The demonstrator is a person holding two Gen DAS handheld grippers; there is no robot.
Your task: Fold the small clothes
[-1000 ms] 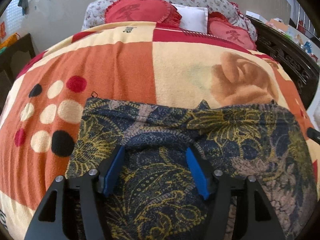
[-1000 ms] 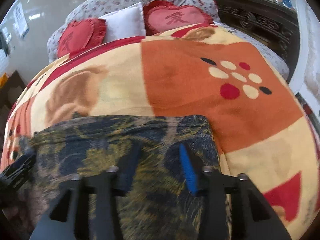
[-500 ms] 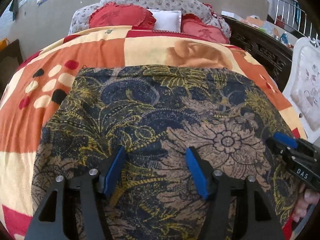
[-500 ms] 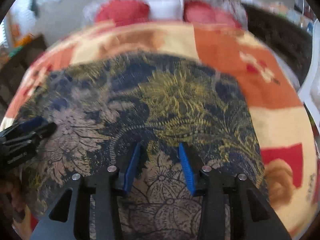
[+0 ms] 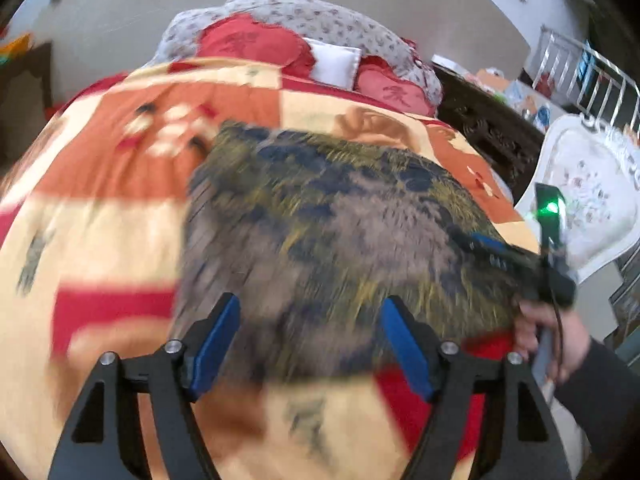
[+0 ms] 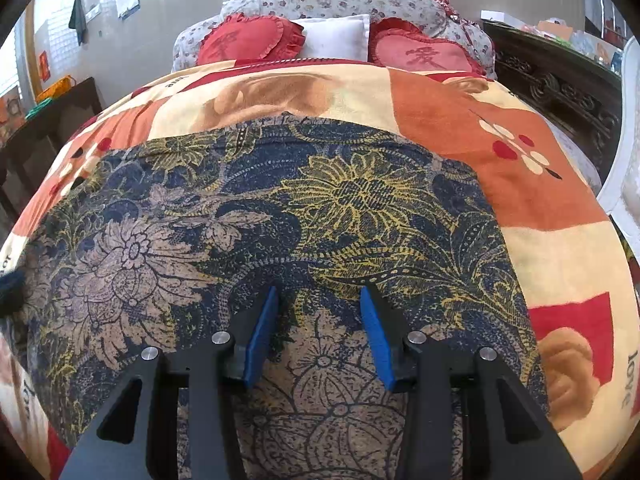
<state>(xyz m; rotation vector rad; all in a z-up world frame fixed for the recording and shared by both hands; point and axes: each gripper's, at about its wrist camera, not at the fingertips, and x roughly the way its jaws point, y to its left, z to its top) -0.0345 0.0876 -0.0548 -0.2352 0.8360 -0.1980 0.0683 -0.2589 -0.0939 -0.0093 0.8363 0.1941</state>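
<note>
A dark blue garment with yellow and tan flower print (image 6: 304, 216) lies spread flat on the patterned blanket (image 6: 540, 208); the left wrist view shows it blurred (image 5: 340, 216). My left gripper (image 5: 310, 336) is open and empty, above the garment's near edge. My right gripper (image 6: 318, 328) is open and empty, low over the garment's near part. In the left wrist view the right gripper (image 5: 492, 248) shows at the garment's right edge, held by a hand (image 5: 548, 332).
Two red heart cushions (image 6: 248, 42) and a white pillow (image 6: 336, 38) lie at the bed's far end. A dark carved wooden frame (image 6: 560, 84) runs along the right side. A white chair (image 5: 592, 196) stands to the right.
Both grippers have drawn back toward the near edge of the bed. The left view has swung and blurred; more blanket shows in front of the garment. Both stay open.
</note>
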